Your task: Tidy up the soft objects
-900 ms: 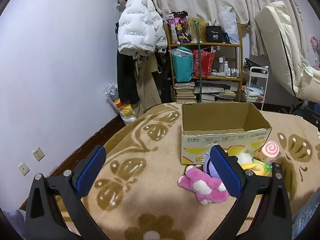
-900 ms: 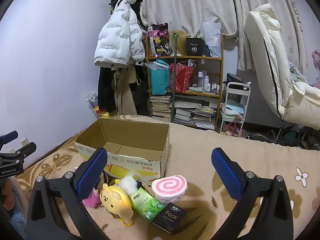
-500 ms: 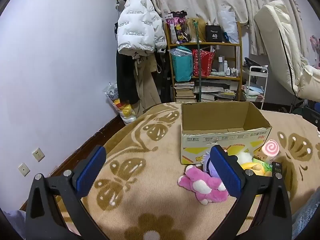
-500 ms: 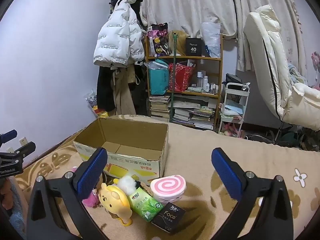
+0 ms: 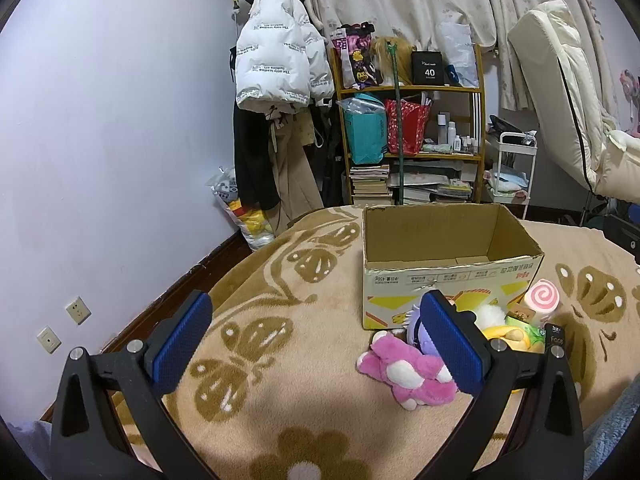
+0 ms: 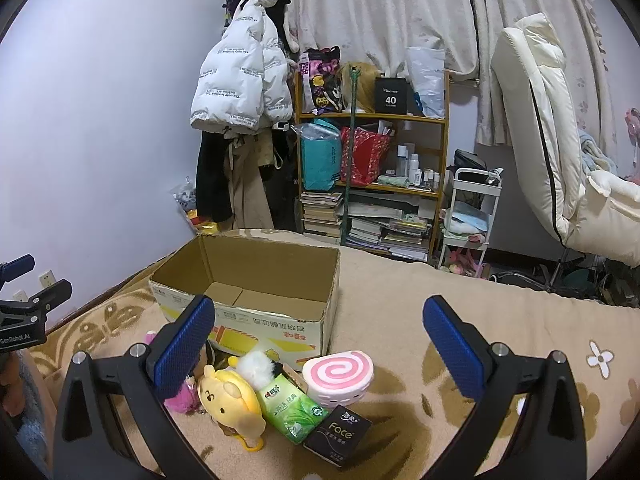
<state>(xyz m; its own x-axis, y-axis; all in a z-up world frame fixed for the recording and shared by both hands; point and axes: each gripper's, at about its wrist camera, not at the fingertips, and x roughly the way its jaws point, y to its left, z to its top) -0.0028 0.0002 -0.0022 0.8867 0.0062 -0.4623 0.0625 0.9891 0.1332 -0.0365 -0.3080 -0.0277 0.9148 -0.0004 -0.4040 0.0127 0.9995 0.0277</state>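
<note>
Pre-grasp step: both grippers, left (image 5: 316, 336) and right (image 6: 318, 338), gape wide, empty; next, close on pink plush toy (image 5: 404, 368) for open brown cardboard box (image 5: 448, 256).

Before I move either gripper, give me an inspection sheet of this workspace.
Surface: beige patterned blanket, soft and uneven.
Job's things: open cardboard box, nothing seen inside; pink plush, yellow plush and swirl cushion lie in front of it.
Clutter: green tissue pack, black Face pack.
Grippers: left gripper and right gripper both open, holding nothing.
Cables: nothing seen.
Surroundings: crowded bookshelf, hanging white jacket, cream recliner.
</note>
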